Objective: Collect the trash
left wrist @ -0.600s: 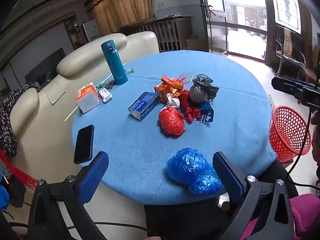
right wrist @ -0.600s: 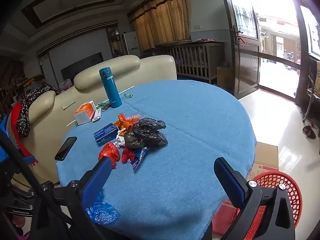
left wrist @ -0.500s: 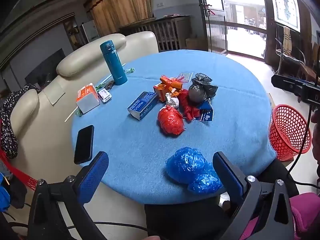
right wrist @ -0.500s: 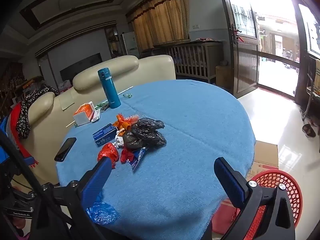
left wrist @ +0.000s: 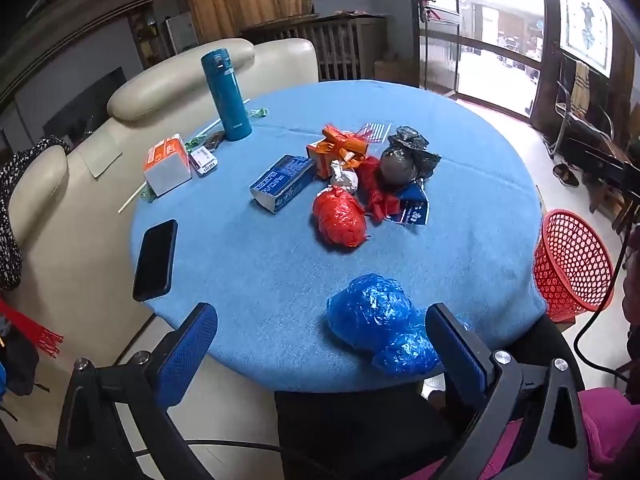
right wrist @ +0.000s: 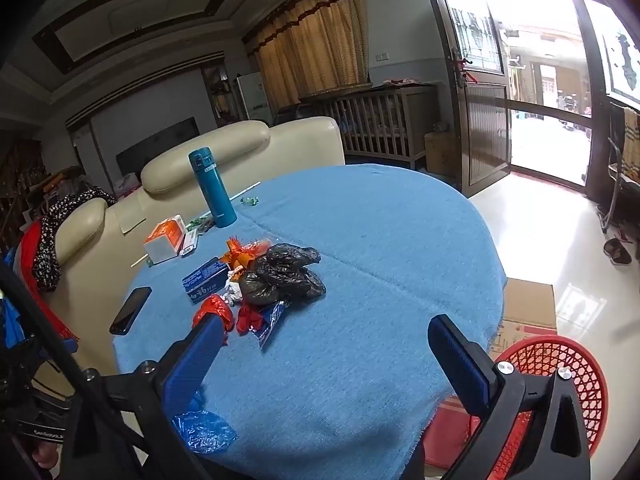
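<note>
A round table with a blue cloth (left wrist: 460,128) holds a trash pile: a red plastic bag (left wrist: 339,218), a black bag (left wrist: 406,160), an orange wrapper (left wrist: 340,146), a blue box (left wrist: 282,182) and a blue foil packet (left wrist: 412,206). A crumpled blue bag (left wrist: 380,322) lies at the near edge, just ahead of my open left gripper (left wrist: 324,340). My right gripper (right wrist: 324,350) is open and empty over the cloth (right wrist: 380,220); the black bag (right wrist: 282,274) and red bag (right wrist: 214,310) lie ahead to its left. A red mesh basket (left wrist: 572,264) stands on the floor to the right, also in the right wrist view (right wrist: 560,364).
A teal flask (left wrist: 226,94), an orange-and-white carton (left wrist: 166,164), a small packet (left wrist: 204,158) and a black phone (left wrist: 155,258) are on the table's left side. A cream sofa (left wrist: 168,80) stands behind. A cardboard sheet (right wrist: 528,300) lies on the floor by the basket.
The right wrist view has shifted slightly, with the pile now a little nearer. The left gripper has barely moved. Both grippers stay open.
</note>
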